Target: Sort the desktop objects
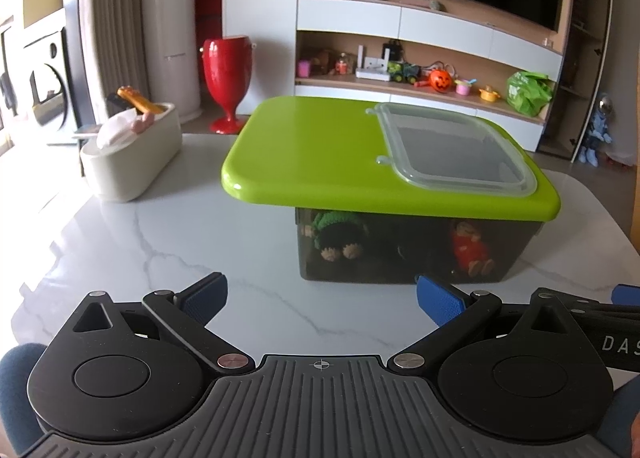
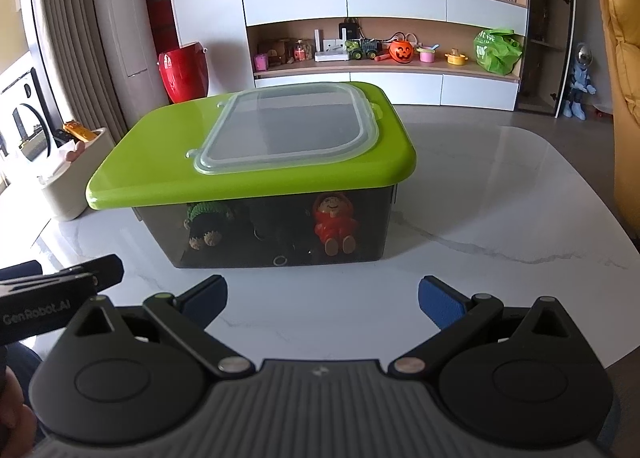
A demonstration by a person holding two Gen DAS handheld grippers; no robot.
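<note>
A dark see-through storage box [image 1: 400,254] [image 2: 264,234] stands on the white marble table [image 1: 160,225] [image 2: 480,209]. A lime green lid [image 1: 320,149] [image 2: 160,161] with a clear plastic flap [image 1: 452,145] [image 2: 292,129] covers it. Inside are a green knitted doll [image 1: 340,234] [image 2: 208,221] and a red figure [image 1: 472,246] [image 2: 334,223]. My left gripper [image 1: 322,298] is open and empty, just in front of the box. My right gripper [image 2: 322,298] is open and empty, also in front of the box.
A cream oval holder [image 1: 128,153] [image 2: 68,181] with tissue and an orange toy stands on the table left of the box. A red vase [image 1: 228,73] [image 2: 184,69] and a toy shelf [image 1: 420,77] [image 2: 380,53] are behind the table.
</note>
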